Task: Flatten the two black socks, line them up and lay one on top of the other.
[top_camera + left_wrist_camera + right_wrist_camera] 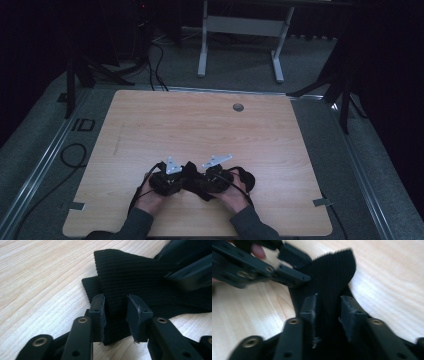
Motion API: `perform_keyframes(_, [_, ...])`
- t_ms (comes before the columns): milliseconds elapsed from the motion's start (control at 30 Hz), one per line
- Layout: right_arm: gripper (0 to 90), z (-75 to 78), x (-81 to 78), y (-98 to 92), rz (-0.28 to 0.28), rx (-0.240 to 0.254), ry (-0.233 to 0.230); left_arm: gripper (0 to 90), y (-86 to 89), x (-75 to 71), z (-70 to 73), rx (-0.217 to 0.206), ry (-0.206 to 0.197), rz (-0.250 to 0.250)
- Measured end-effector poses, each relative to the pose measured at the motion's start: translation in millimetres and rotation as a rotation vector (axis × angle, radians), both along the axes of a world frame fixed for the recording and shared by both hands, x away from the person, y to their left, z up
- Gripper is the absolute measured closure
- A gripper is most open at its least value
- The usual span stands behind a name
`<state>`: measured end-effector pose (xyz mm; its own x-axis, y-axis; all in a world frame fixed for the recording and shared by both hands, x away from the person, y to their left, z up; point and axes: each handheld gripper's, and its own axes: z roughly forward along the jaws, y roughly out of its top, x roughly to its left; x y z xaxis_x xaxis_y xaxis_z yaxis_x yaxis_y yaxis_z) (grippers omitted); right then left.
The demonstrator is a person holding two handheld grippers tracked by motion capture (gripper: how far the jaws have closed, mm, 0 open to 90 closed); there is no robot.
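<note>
black knit cloth is what we have between us, a ribbed piece (a sock or a cuff, we cannot tell which) bunched near the front middle of the wooden table. in the left gripper view a fold of it stands up between the jaws of our left gripper, which look closed onto the fabric with the fold filling the gap; in the right gripper view the same goes for our right gripper, its jaws set on either side of a raised ridge of knit, though motion blur leaves the firmness of that pinch uncertain. from above, both hands sit close together, the two grippers almost touching over the bundle. we judge the cloth light, soft and limp, with no stiffness to hold a shape, so it should sag and stretch wherever it is not held; the ribbing should give the pads decent grip. hems or corners seem the sensible places to hold. all the far half and both sides of the table lie bare for spreading it, and the near edge is close behind our hands.
</note>
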<state>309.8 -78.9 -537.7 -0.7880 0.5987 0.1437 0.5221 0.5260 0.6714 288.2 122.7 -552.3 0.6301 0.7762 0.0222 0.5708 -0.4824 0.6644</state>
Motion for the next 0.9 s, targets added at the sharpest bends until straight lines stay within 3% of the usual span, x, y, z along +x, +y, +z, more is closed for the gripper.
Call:
perform_keyframes(100, [59.8, 15.5, -4.1, -15.4, -0.023, 0.026, -0.037, 72.1, 0.7, 0.0, -0.3, -0.004, 0.001, 0.009])
perform_keyframes(200, [60.1, 26.4, -9.3, -37.8, -0.065, 0.008, -0.087, 75.1, 0.7, -0.1, -0.5, -0.006, 0.001, 0.015])
perform_keyframes(333, [68.0, 19.0, -17.3, -67.4, -0.139, -0.126, -0.137, 80.4, 1.5, 0.0, -0.1, -0.01, 0.002, 0.025])
perform_keyframes(400, [76.2, 9.3, -18.4, -79.9, -0.172, -0.173, -0.132, 81.8, 2.3, 0.1, 0.0, -0.022, 0.008, 0.029])
perform_keyframes(533, [83.8, -9.6, -17.2, -92.6, -0.215, -0.204, -0.091, 83.4, 4.0, -0.5, 1.4, -0.038, 0.014, 0.029])
perform_keyframes(800, [84.1, -11.6, -18.0, -94.0, -0.225, -0.188, -0.092, 83.8, 12.8, -7.6, 13.2, -0.068, 0.001, 0.035])
perform_keyframes(900, [84.2, -11.7, -18.5, -93.3, -0.229, -0.19, -0.093, 83.8, 18.3, -9.6, 14.1, -0.066, 0.014, 0.05])
